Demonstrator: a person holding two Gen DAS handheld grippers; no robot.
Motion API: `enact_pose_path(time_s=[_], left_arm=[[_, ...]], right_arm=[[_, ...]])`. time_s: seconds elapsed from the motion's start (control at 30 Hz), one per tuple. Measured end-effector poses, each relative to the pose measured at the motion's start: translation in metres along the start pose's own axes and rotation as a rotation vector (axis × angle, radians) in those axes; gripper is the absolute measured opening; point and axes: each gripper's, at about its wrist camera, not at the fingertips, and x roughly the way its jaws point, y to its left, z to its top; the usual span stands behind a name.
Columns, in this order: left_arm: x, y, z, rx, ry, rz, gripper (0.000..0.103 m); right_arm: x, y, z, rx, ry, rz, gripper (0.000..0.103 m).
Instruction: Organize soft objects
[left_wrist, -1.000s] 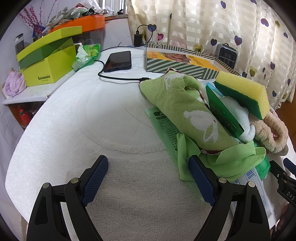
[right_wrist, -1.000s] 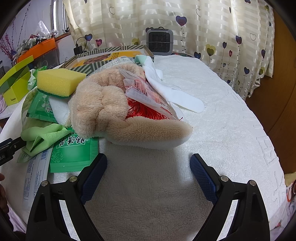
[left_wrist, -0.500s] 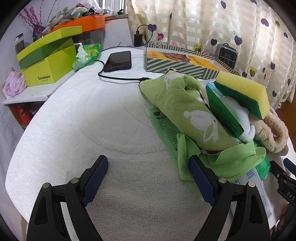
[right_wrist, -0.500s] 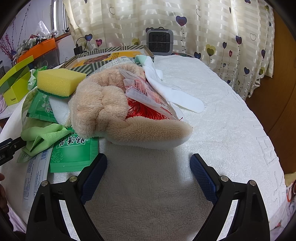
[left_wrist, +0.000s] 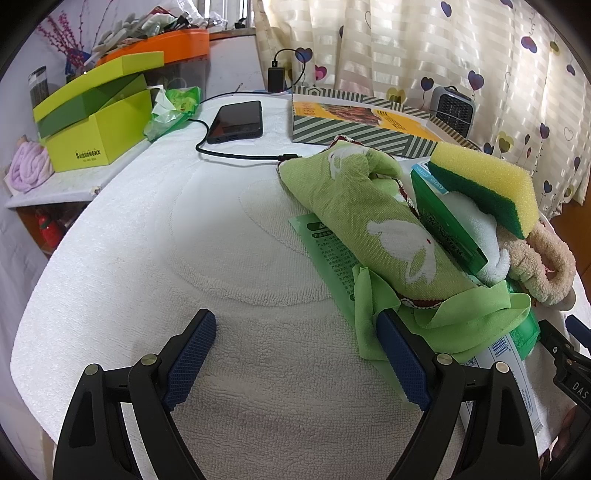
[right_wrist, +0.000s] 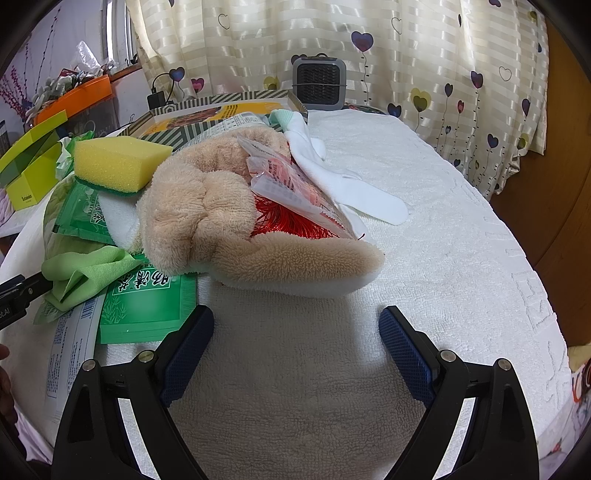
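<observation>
A heap of soft things lies on the white towel-covered table (left_wrist: 184, 258). In it are a green rabbit-print cloth (left_wrist: 369, 221), a thin green cloth (left_wrist: 443, 325), a yellow-green sponge (left_wrist: 484, 177), a white plush (left_wrist: 476, 229) and a beige fluffy slipper (right_wrist: 229, 221). My left gripper (left_wrist: 297, 332) stands open just left of the heap, its right fingertip against the thin green cloth. In front of the slipper my right gripper (right_wrist: 295, 326) is open and holds nothing. Red threads (right_wrist: 288, 221) and a plastic packet (right_wrist: 288, 181) rest in the slipper. A white sock (right_wrist: 354, 188) lies behind.
Green packets (right_wrist: 144, 299) lie under the heap. A phone (left_wrist: 238, 120) on a cable, a striped box (left_wrist: 358, 122), a lime-green box (left_wrist: 92, 122) and a small heater (right_wrist: 319, 81) stand at the back. Bare towel stretches left of the heap and right of the slipper.
</observation>
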Motion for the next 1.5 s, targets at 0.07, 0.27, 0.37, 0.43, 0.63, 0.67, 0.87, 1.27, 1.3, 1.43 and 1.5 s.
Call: enact_pose_path(time_s=[0.07, 0.27, 0.37, 0.43, 0.63, 0.67, 0.87, 1.27, 1.3, 1.43, 1.5], left_arm=[[0.0, 0.0, 0.0, 0.0, 0.002, -0.002, 0.089], [0.0, 0.004, 0.002, -0.009, 0.023, -0.02, 0.089], [-0.001, 0.007, 0.004, -0.016, 0.026, -0.035, 0.089], [0.0, 0.009, 0.006, -0.026, 0.03, -0.048, 0.087], [-0.007, 0.017, 0.012, -0.061, 0.042, -0.108, 0.077], [-0.009, 0.018, 0.013, -0.061, 0.04, -0.118, 0.077], [-0.026, 0.014, 0.023, -0.042, -0.006, -0.157, 0.077], [-0.039, 0.019, 0.049, -0.036, -0.053, -0.167, 0.077], [-0.039, 0.02, 0.051, -0.038, -0.052, -0.172, 0.077], [-0.037, 0.02, 0.057, -0.04, -0.059, -0.168, 0.077], [-0.035, 0.02, 0.061, -0.038, -0.057, -0.171, 0.077]], right_arm=[[0.0, 0.0, 0.0, -0.001, 0.003, 0.002, 0.092], [-0.001, -0.002, 0.007, -0.004, 0.028, 0.023, 0.092], [-0.001, -0.005, 0.009, 0.005, 0.031, 0.039, 0.092], [-0.001, -0.008, 0.009, 0.016, 0.029, 0.053, 0.092], [-0.011, -0.009, 0.012, 0.0, -0.015, 0.095, 0.092], [-0.014, -0.007, 0.012, -0.006, -0.028, 0.099, 0.092], [-0.042, 0.001, 0.028, -0.068, -0.133, 0.161, 0.092], [-0.05, 0.028, 0.055, -0.178, -0.189, 0.217, 0.092], [-0.05, 0.031, 0.057, -0.186, -0.19, 0.226, 0.092], [-0.049, 0.046, 0.067, -0.229, -0.2, 0.244, 0.092], [-0.047, 0.055, 0.071, -0.248, -0.201, 0.25, 0.092]])
